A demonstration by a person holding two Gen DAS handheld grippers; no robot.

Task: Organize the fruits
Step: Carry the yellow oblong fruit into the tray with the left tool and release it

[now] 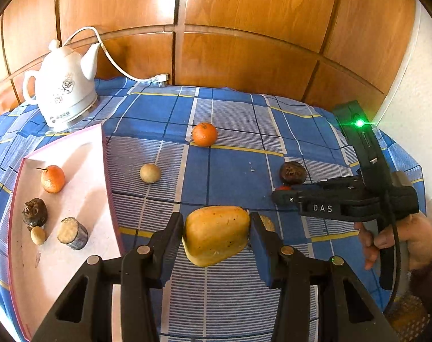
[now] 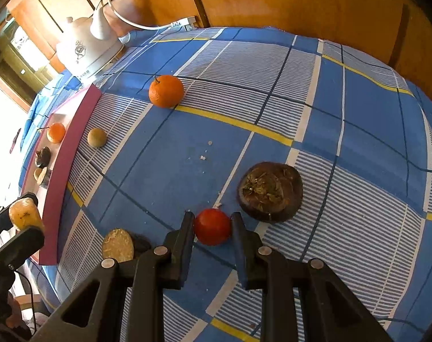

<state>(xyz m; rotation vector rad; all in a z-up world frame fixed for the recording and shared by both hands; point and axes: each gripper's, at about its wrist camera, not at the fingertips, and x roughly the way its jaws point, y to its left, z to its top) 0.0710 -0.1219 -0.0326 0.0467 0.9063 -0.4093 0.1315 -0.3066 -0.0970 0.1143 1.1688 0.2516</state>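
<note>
Four fruits lie in the tray point(image 1: 73, 148), several remain on the cloth point(image 1: 230, 176); left gripper point(image 1: 216, 235) clamps a yellow piece point(image 1: 217, 233), right gripper point(image 2: 213, 228) brackets a red fruit point(image 2: 212, 226), grip unconfirmed.

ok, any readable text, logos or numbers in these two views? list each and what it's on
"DAS": white letters on the side of the right gripper, seen in the left wrist view.
Kettle: a floral emblem and a small printed mark near its base, too small and blurred to read in either view.
Nothing else carries text.
</note>
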